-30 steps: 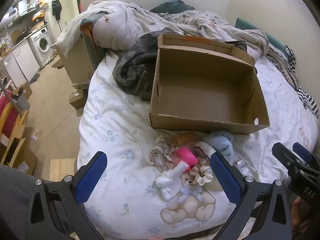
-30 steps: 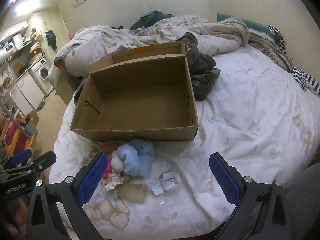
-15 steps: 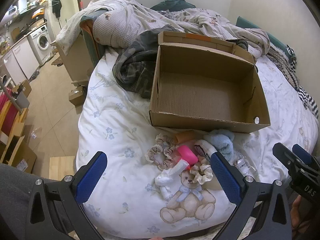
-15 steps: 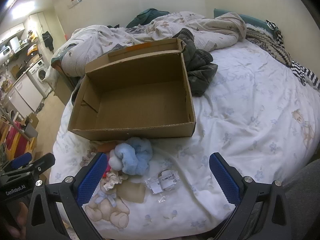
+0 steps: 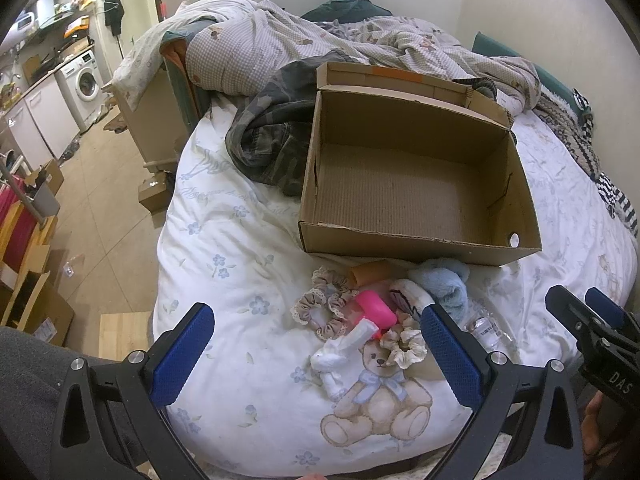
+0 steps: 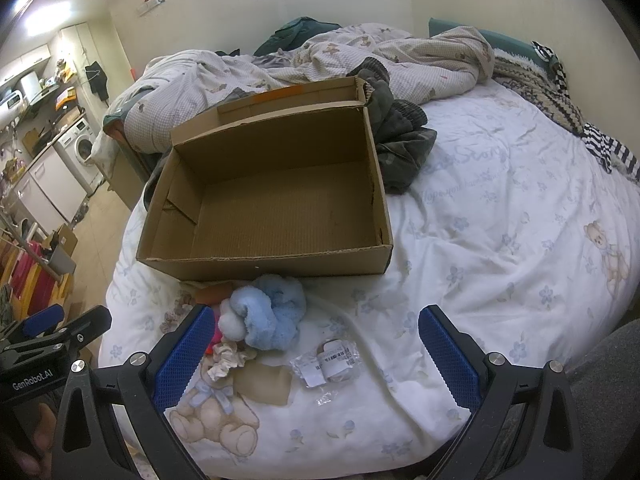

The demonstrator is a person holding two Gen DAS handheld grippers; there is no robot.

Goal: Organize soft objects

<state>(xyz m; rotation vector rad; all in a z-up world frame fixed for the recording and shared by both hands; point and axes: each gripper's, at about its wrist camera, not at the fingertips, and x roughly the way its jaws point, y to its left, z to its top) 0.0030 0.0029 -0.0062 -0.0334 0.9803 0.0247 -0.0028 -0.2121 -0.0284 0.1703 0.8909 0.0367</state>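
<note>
An open, empty cardboard box (image 5: 416,236) (image 6: 264,266) sits on the bed. In front of it lies a pile of soft items: beige scrunchies (image 5: 324,312), a pink piece (image 5: 376,312), a white sock (image 5: 340,356), a cream scrunchie (image 5: 404,346) (image 6: 228,358), a fluffy blue item (image 5: 444,286) (image 6: 272,318) and a clear packet (image 6: 330,362). My left gripper (image 5: 316,354) is open above the pile's near side. My right gripper (image 6: 316,354) is open just above the packet. Both are empty.
Rumpled quilt (image 5: 320,44) and a camouflage garment (image 5: 272,140) lie behind and left of the box. The bed's left edge drops to a tiled floor (image 5: 100,208) with cardboard boxes. Striped fabric (image 6: 604,148) lies at the right.
Both grippers have drawn slightly nearer the bed and box; the view shifted a little. Nothing on the bed has moved.
</note>
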